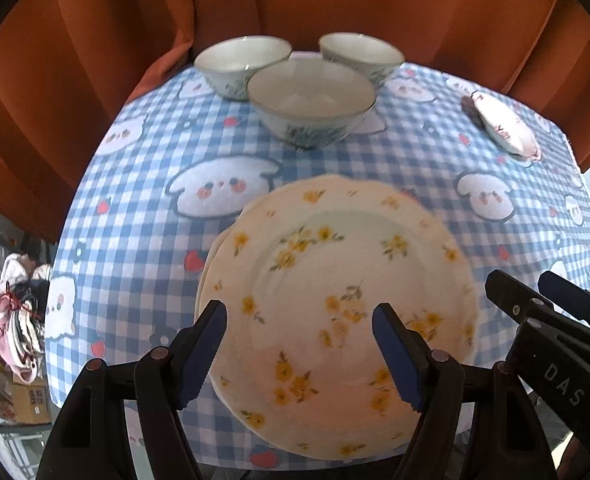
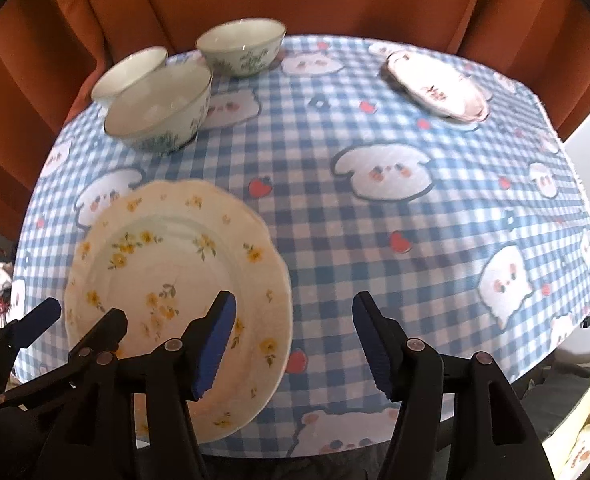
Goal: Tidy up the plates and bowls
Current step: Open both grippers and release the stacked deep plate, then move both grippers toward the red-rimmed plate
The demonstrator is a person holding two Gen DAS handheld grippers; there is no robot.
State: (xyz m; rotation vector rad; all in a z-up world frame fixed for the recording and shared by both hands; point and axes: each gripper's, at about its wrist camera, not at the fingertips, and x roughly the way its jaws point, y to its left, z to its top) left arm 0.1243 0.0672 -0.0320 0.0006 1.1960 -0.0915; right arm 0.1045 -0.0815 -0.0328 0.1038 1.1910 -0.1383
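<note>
Plates with yellow flowers point(image 1: 335, 300) lie stacked on the checked tablecloth point(image 1: 135, 220) right under my left gripper point(image 1: 299, 352), whose fingers point(image 1: 203, 352) stand apart above the top plate, touching nothing. My right gripper point(image 2: 293, 348) hangs over the stack's right edge, jaws parted and empty: 1 finger point(image 2: 215, 348) above the rim, the other above bare cloth. Ahead of both sit 3 bowls point(image 1: 311, 100) close together. A pink plate point(image 2: 439, 84) lies far off to the front right.

Checked-cloth table point(image 1: 143, 216), three bowls point(image 1: 311, 102), yellow-flowered plates point(image 1: 335, 312), pink plate point(image 1: 507, 128)
</note>
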